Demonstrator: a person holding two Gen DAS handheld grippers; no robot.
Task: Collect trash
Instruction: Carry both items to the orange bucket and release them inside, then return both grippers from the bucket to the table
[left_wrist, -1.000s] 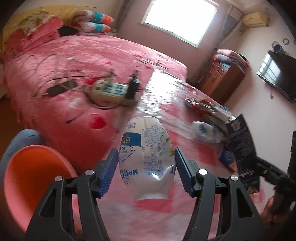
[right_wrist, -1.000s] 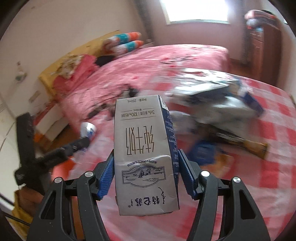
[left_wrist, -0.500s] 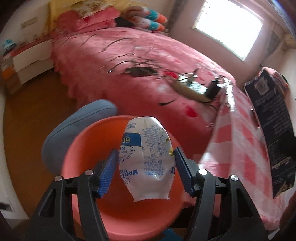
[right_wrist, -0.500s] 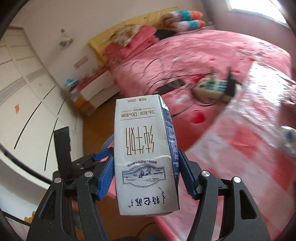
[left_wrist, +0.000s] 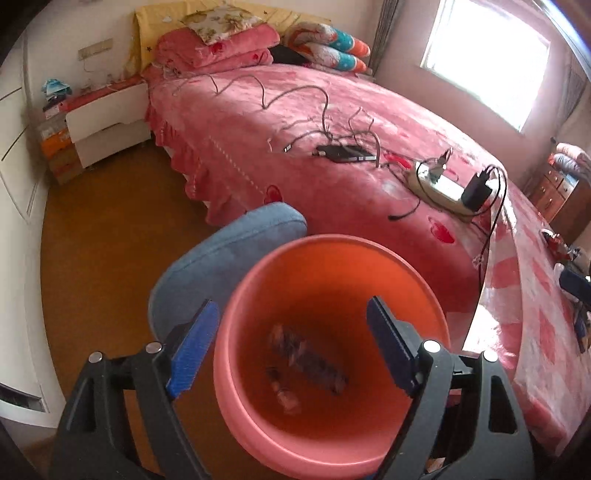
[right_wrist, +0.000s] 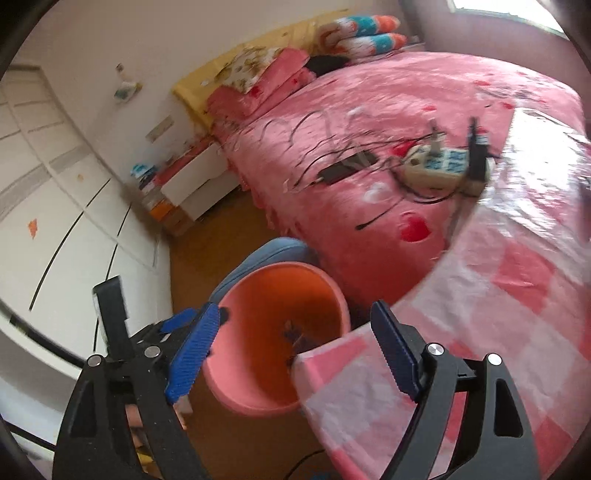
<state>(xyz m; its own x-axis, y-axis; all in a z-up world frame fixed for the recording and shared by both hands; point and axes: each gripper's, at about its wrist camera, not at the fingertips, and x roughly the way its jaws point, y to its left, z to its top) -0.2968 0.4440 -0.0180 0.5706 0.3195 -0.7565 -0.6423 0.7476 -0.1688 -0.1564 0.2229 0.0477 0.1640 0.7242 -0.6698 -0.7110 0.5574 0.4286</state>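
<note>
Both grippers stand wide apart with nothing between their blue pads. Left gripper (left_wrist: 291, 347) hangs right over the orange bin (left_wrist: 258, 291), its jaws straddling the rim; the right gripper (right_wrist: 295, 347) is above the bin's near edge and the corner of the pink checked table cloth (right_wrist: 480, 314). Down on the bin's floor lie blurred pieces of trash (left_wrist: 306, 356), too smeared to name. A blue cushion (left_wrist: 221, 258) sits just behind the bin. Beyond it spreads the pink bed (left_wrist: 295, 122), carrying cables, a dark flat device (left_wrist: 345, 153) and a power strip (left_wrist: 439, 186).
</note>
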